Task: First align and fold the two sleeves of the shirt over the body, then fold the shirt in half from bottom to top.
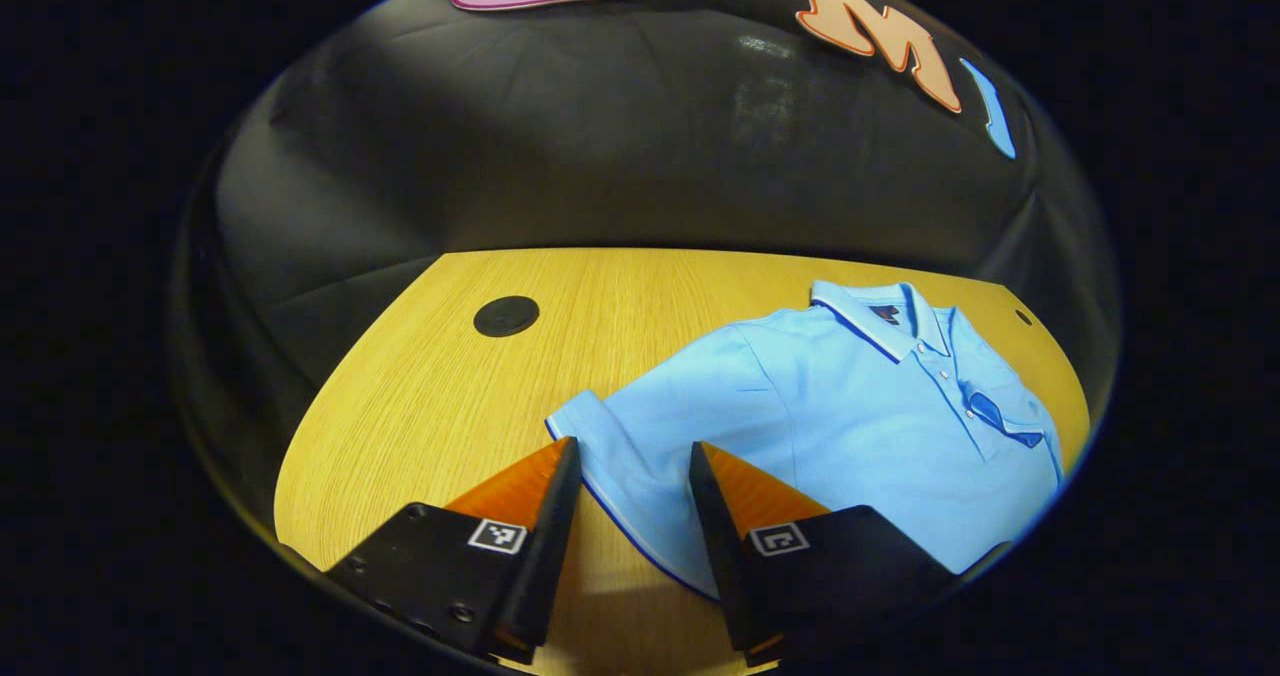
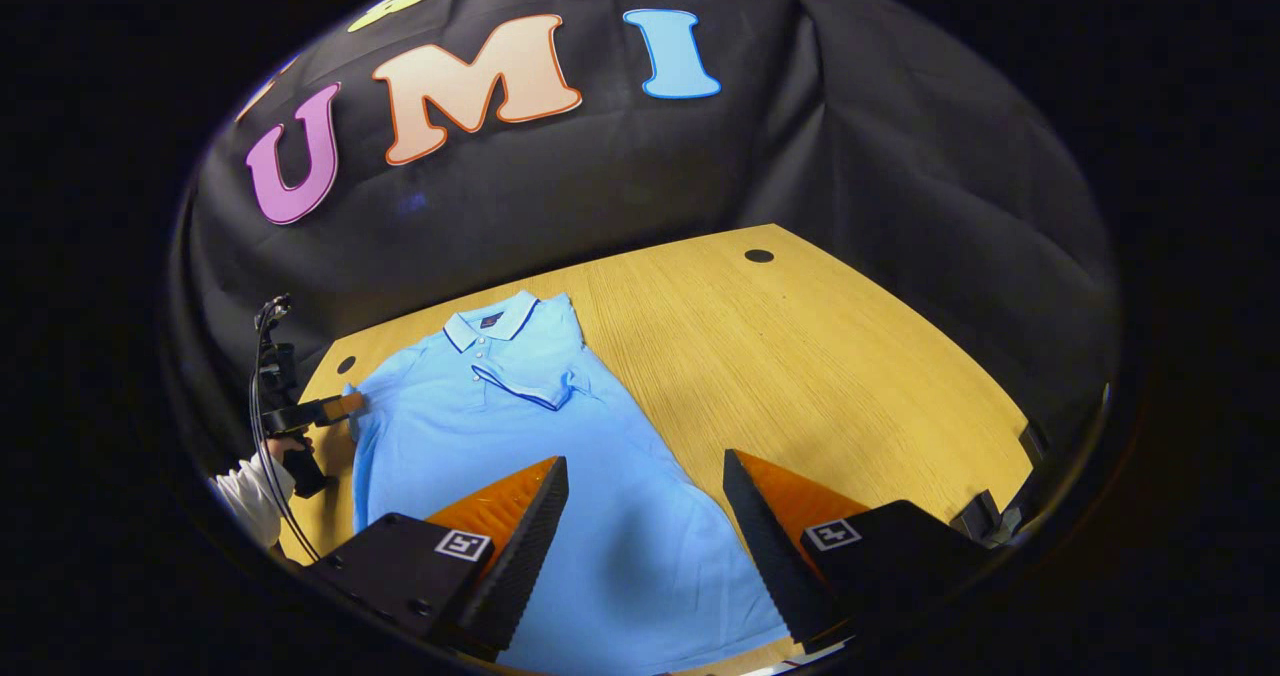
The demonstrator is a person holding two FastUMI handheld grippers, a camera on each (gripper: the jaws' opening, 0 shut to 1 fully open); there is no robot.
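Note:
A light blue polo shirt [image 1: 850, 406] lies flat, collar away, on the wooden table [image 1: 420, 386]. One sleeve [image 1: 1000, 418] is folded over the chest. The other sleeve [image 1: 620, 446] is spread out sideways. My left gripper [image 1: 630, 456] is open, its two fingers standing either side of that spread sleeve's cuff end. In the right gripper view the shirt [image 2: 480, 426] runs from the collar down toward me, and my right gripper [image 2: 645, 464] hangs open over its lower body. The left gripper [image 2: 335, 411], held by a hand [image 2: 280, 451], shows at the shirt's far sleeve.
Round black grommets sit in the tabletop [image 2: 800, 356] at the back corners [image 1: 506, 316] [image 2: 759, 255]. Bare wood stretches to the right of the shirt in the right gripper view. Small dark fittings [image 2: 985, 511] sit at the table's right edge. Black cloth wall stands behind.

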